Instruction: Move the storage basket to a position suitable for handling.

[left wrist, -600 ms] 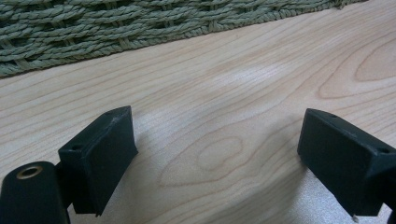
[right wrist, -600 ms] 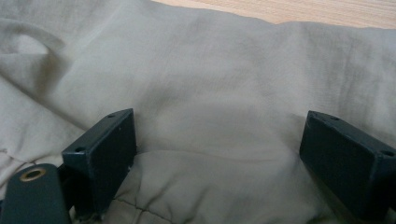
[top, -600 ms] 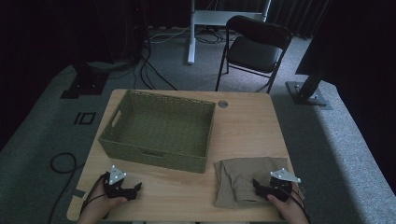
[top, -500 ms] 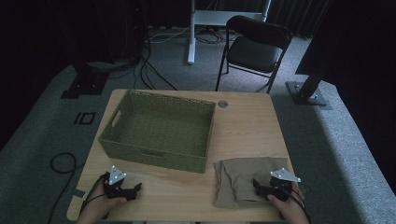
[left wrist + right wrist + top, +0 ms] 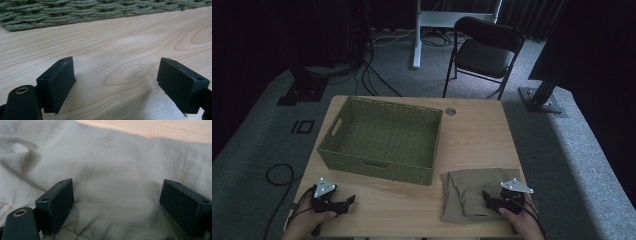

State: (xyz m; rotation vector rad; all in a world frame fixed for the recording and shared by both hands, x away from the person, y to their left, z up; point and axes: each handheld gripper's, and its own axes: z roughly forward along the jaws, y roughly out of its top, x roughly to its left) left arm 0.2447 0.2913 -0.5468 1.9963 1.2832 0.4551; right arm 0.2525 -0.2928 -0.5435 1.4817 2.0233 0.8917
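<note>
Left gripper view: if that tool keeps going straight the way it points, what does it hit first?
Probably the woven basket: ahead of the open left tool lies bare table, then the basket's side wall. Its low tilt is hard to judge, so it might scrape the tabletop first.

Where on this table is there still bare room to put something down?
Bare wood lies right of the woven basket, from the round hole down to the folded cloth, and along the near edge between the left hand-held gripper and the cloth. The near right corner is crowded: the right hand-held gripper sits over the cloth.
</note>
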